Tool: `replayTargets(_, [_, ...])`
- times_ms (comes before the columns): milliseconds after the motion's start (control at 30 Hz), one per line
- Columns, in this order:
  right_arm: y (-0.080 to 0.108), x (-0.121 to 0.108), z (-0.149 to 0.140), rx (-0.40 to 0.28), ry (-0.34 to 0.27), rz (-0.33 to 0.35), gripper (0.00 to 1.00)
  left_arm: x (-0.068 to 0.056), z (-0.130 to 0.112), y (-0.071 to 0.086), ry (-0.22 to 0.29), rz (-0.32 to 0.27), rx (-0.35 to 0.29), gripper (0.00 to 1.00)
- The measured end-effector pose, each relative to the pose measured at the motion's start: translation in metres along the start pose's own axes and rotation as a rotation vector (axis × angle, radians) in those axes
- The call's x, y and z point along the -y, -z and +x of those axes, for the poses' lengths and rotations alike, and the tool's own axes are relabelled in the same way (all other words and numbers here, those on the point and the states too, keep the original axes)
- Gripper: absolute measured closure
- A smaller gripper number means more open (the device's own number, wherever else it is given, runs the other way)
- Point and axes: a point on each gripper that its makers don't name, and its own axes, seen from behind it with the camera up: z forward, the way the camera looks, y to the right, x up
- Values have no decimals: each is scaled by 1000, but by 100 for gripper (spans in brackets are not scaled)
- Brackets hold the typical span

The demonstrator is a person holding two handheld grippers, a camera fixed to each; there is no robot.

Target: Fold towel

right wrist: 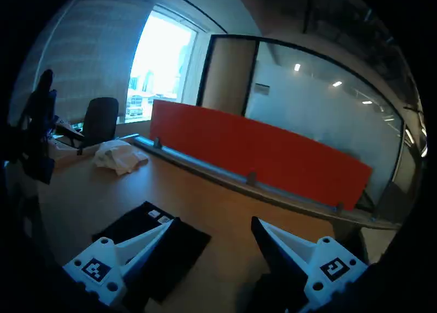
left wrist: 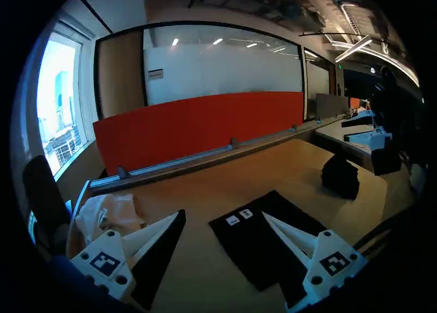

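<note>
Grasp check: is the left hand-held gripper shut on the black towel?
No, the left hand-held gripper is wide open; the black towel lies flat on the table.

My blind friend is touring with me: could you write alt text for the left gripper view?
A black towel lies flat on a wooden desk, just ahead of the open left gripper. A white cloth pile sits at the view's left, a dark bundle at its right, and a red partition runs behind.

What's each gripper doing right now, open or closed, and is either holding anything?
The left gripper is open, holding nothing.
The right gripper is open, holding nothing.
</note>
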Motion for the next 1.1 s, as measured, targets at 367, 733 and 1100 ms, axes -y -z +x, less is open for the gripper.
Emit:
replayTargets(367, [-5, 22, -23, 62, 30, 91, 0, -21, -27, -7, -41, -78, 57, 7])
replayTargets(733, [-13, 47, -65, 119, 13, 144, 0, -40, -72, -17, -46, -119, 110, 8])
replayTargets(1100, [-21, 71, -116, 189, 13, 193, 0, -65, -125, -28, -53, -187, 183, 7])
